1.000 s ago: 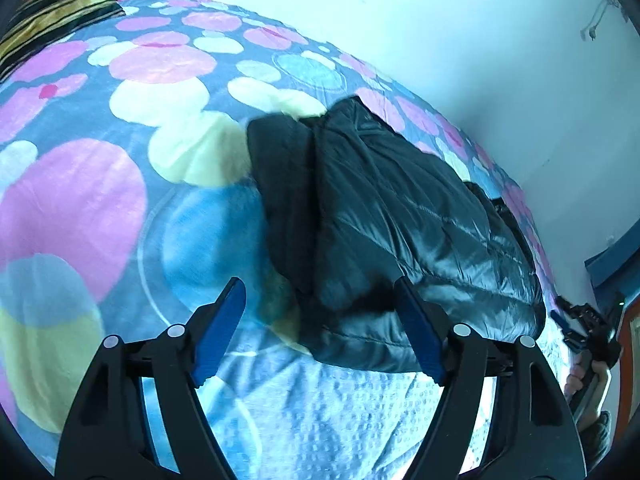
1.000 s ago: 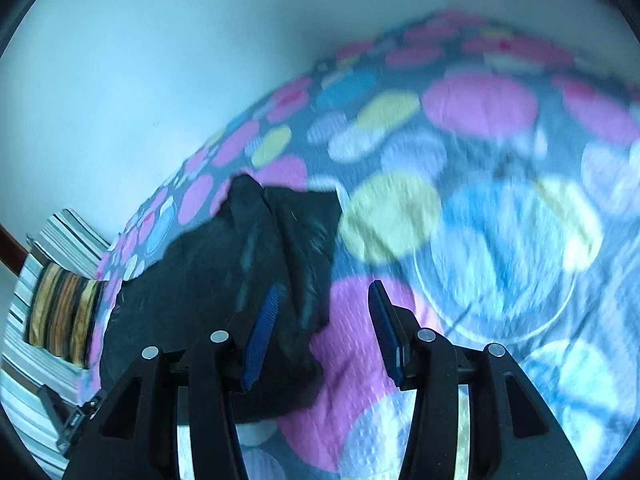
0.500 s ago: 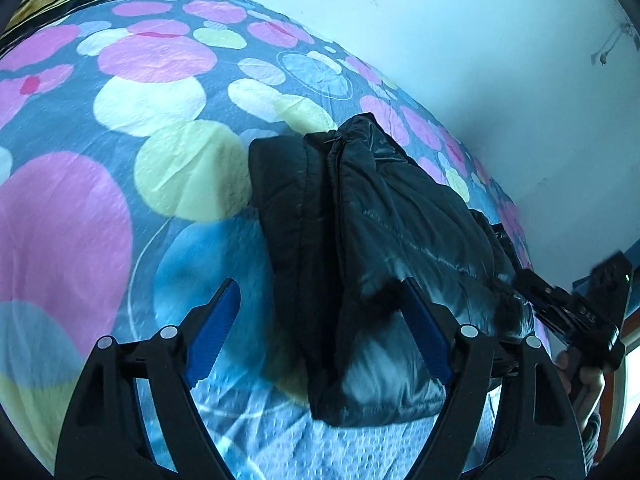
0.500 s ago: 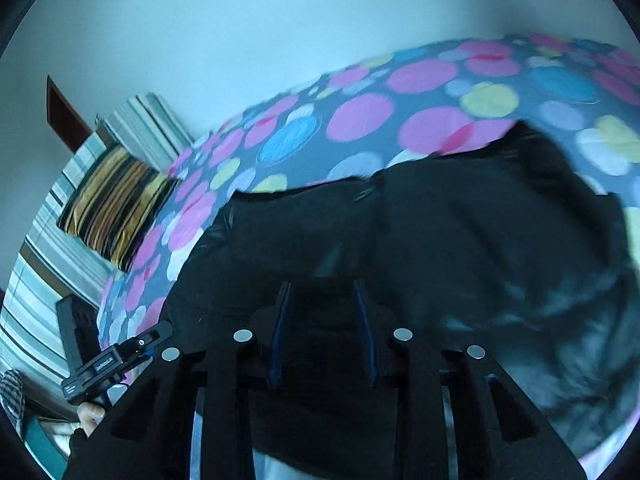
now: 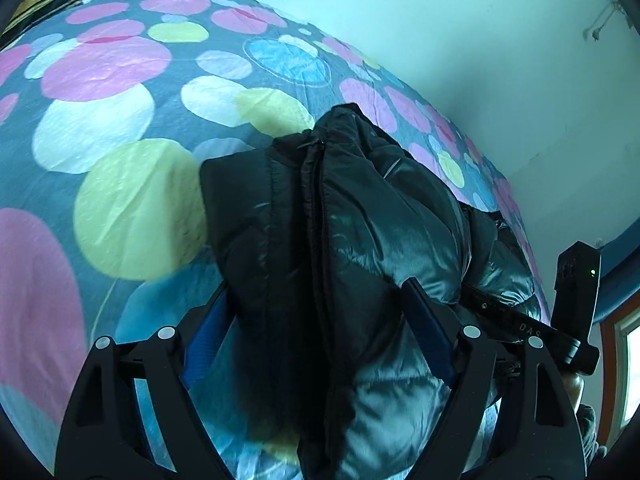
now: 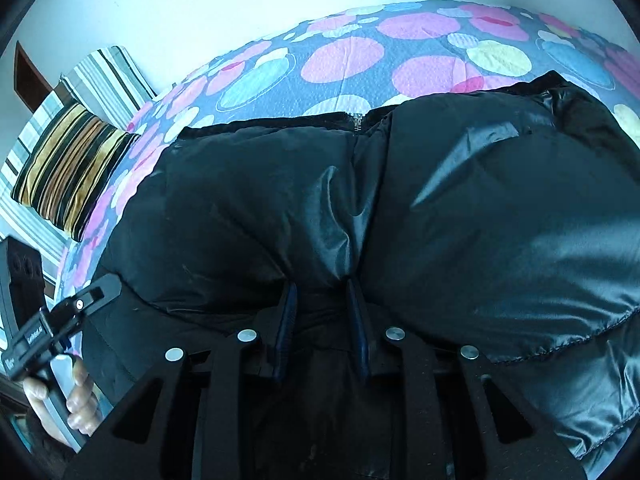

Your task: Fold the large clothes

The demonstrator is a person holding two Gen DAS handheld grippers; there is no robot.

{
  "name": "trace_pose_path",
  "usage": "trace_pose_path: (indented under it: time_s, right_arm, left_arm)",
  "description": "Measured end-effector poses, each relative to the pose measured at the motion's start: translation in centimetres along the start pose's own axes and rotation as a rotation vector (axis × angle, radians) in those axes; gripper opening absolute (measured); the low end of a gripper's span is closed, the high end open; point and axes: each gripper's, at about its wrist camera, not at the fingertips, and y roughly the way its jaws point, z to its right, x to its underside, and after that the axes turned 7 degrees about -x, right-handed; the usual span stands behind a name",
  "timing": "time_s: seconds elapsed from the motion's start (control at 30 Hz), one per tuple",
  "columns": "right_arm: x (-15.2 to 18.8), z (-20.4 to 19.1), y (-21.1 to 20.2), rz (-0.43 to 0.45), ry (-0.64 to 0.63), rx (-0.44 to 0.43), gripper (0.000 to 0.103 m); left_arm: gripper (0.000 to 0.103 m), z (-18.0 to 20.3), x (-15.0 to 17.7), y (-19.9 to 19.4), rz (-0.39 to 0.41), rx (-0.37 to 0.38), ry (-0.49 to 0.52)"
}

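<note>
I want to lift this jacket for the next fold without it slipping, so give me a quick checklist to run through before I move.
1. Left gripper astride the black puffer jacket: ok, fingers wide open with the folded bulk between them.
2. Left grip closed: not ok, jaws not yet shut.
3. Right gripper on the jacket: cannot tell; fingers narrow, tips buried in fabric, but a firm pinch is not visible.
4. Zipper edges aligned: ok, they meet along the middle.
5. Jacket fully on the polka-dot bedspread: cannot tell; its near end lies below both views.
6. Striped cushion apart from the jacket: ok.
</note>
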Motion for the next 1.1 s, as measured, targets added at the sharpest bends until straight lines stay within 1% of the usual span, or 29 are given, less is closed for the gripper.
trace_pose_path:
  time_s: [0.1, 0.17, 0.23, 0.27, 0.33, 0.37, 0.43, 0.53, 0.63, 0.83, 0.93, 1.03, 1.1]
  right_arm:
    - [0.2, 0.0, 0.2, 0.005, -0.004, 0.005, 0.025]
    - [0.2, -0.1, 0.2, 0.008, -0.009, 0.013, 0.025]
    - [0.2, -0.2, 0.4, 0.011, -0.015, 0.021, 0.025]
    - [0.3, -0.3, 0.4, 0.013, -0.019, 0.026, 0.025]
    - [0.3, -0.3, 0.4, 0.015, -0.02, 0.03, 0.025]
    - [0.2, -0.3, 0.5, 0.015, -0.02, 0.031, 0.025]
    - [0.2, -0.3, 0.5, 0.015, -0.019, 0.032, 0.025]
    - [0.2, -0.3, 0.5, 0.017, -0.022, 0.035, 0.025]
    - [0.2, -0.5, 0.7, 0.019, -0.026, 0.042, 0.025]
    - [0.4, -0.3, 0.6, 0.026, -0.017, 0.032, 0.025]
    - [0.4, -0.1, 0.4, 0.031, -0.008, 0.021, 0.024]
    - [0.3, 0.1, -0.4, 0.047, -0.008, 0.007, 0.024]
    - [0.3, 0.4, -1.6, 0.056, 0.002, -0.006, 0.024]
  left_arm:
    - [0.083, 0.0, -0.3, 0.8, -0.025, 0.013, 0.007]
    - [0.077, 0.3, -0.3, 1.0, -0.038, 0.006, 0.028]
    - [0.067, 0.6, -0.4, 1.2, -0.051, 0.007, 0.04]
    - [0.065, 0.7, -0.4, 1.2, -0.055, 0.013, 0.042]
    - [0.053, 0.9, -0.6, 1.1, -0.052, 0.026, 0.041]
    - [0.049, 1.0, -0.6, 1.0, -0.048, 0.036, 0.037]
    - [0.036, 1.4, -0.8, 0.5, -0.036, 0.055, 0.034]
    - [0.026, 2.4, -1.2, -0.6, -0.013, 0.073, 0.037]
    - [0.023, 4.3, -1.7, -2.0, 0.02, 0.09, 0.06]
    - [0.022, 9.9, -1.8, -4.5, 0.082, 0.103, 0.135]
    - [0.022, 13.0, -1.4, -5.0, 0.108, 0.079, 0.179]
    - [0.022, 15.7, -1.1, -5.4, 0.139, 0.034, 0.223]
    - [0.022, 16.6, -1.3, -5.8, 0.145, 0.033, 0.23]
